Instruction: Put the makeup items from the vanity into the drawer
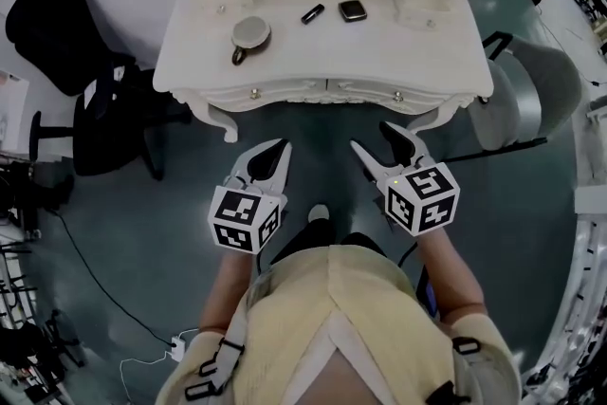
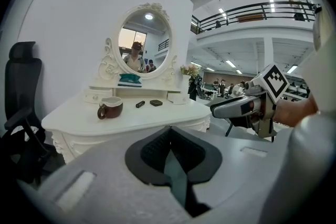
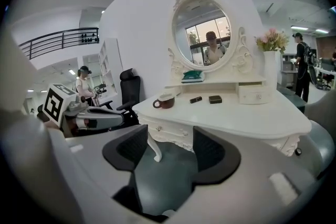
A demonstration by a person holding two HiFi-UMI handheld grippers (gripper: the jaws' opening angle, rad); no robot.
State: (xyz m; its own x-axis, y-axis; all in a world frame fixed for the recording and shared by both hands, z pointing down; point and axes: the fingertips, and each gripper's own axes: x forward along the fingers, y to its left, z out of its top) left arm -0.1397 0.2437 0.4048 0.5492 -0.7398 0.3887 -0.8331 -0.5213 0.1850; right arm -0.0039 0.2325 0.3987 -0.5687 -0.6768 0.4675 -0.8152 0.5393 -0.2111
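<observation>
1. Clearly nothing is stowed yet: the white vanity surface carries every item, and its front drawer looks shut, so pulling a knob straight out likely comes first.
2. The left gripper, jaws together and empty, and the right gripper, jaws apart and empty, hang well short of the front edge.
3. The dark compact lies flat near the back shelf; it is squarish, with no marked long axis.
4. The black tube, just left of it, lies on its side, its long axis diagonal to the front edge. A gripper should close across its narrow width.
</observation>
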